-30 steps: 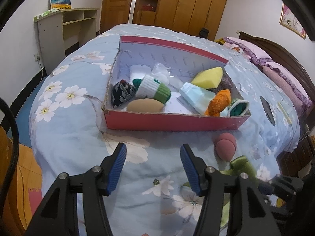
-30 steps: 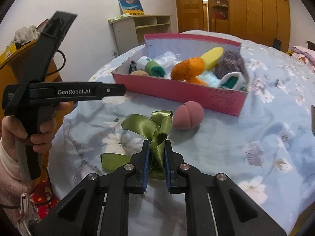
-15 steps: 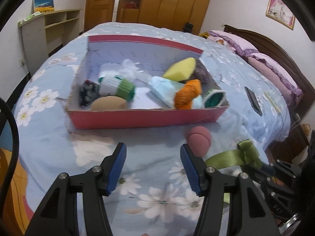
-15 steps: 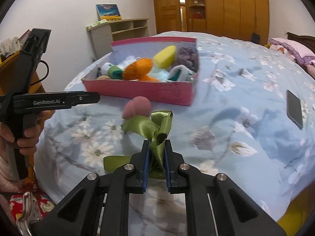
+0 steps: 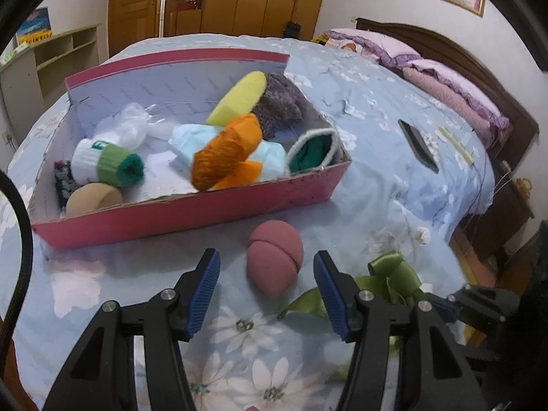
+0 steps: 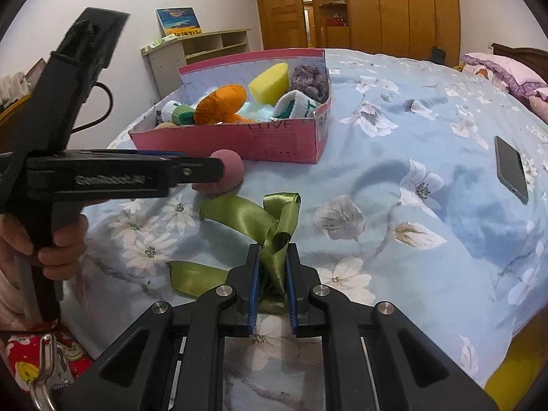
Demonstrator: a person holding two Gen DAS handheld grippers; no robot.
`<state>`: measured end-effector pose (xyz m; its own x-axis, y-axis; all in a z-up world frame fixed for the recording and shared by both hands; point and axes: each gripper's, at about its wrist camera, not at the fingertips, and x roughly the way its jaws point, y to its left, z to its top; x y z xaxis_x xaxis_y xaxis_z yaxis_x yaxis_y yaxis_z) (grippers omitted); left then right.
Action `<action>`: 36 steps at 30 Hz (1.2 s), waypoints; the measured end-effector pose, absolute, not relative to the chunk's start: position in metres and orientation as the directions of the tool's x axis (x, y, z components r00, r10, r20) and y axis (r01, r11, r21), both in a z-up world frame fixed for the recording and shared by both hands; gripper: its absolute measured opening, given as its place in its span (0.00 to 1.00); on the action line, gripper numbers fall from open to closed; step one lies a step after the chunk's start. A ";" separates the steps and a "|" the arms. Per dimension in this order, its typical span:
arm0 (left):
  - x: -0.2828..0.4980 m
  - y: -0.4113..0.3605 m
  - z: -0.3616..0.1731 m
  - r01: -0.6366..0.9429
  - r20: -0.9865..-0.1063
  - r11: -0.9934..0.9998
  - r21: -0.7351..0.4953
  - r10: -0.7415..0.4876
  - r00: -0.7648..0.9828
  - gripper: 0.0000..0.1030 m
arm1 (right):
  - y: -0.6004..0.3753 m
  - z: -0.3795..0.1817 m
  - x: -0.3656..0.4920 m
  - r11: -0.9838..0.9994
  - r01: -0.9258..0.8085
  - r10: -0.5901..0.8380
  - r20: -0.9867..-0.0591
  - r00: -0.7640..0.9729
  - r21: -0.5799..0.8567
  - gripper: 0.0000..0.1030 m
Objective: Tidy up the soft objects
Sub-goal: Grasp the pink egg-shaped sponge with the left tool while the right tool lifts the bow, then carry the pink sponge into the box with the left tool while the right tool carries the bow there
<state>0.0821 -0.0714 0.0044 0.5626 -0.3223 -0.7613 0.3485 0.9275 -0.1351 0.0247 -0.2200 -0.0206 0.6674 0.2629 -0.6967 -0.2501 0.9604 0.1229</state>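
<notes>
Pink sponge (image 5: 275, 261) lies on the bed just before the box (image 5: 191, 214), near the bed's front edge. The left claw (image 5: 263, 291) is released, its fingers on either side of the sponge, not touching it. The right claw (image 6: 270, 282) is clenched on the ribbon (image 6: 270, 219). The step is picking up loose things for the box; next the left claw should advance a little and close gently.
</notes>
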 end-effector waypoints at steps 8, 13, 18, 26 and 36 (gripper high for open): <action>0.092 -0.088 -0.016 0.327 -0.798 0.943 -0.065 -0.246 0.550 0.58 | -0.225 -0.031 0.025 0.955 -0.246 0.293 -0.682 0.670 0.168 0.14; 0.091 -0.101 -0.022 0.343 -0.791 0.939 -0.015 -0.222 0.570 0.58 | -0.228 -0.036 0.024 0.951 -0.236 0.309 -0.674 0.671 0.200 0.14; 0.093 -0.102 -0.026 0.334 -0.791 0.942 -0.017 -0.217 0.572 0.54 | -0.230 -0.040 0.022 0.949 -0.226 0.315 -0.668 0.674 0.220 0.14; 0.089 -0.097 -0.025 0.338 -0.779 0.941 -0.031 -0.234 0.581 0.37 | -0.232 -0.043 0.024 0.946 -0.219 0.325 -0.664 0.674 0.240 0.14; 0.075 -0.080 -0.021 0.342 -0.774 0.939 -0.043 -0.248 0.583 0.36 | -0.233 -0.045 0.024 0.944 -0.213 0.328 -0.664 0.672 0.252 0.14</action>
<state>0.0754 -0.0805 -0.0209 0.5831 -0.2481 -0.7736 0.3421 0.9387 -0.0432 0.0241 -0.2334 -0.0451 0.6717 0.3284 -0.6640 -0.2128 0.9441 0.2517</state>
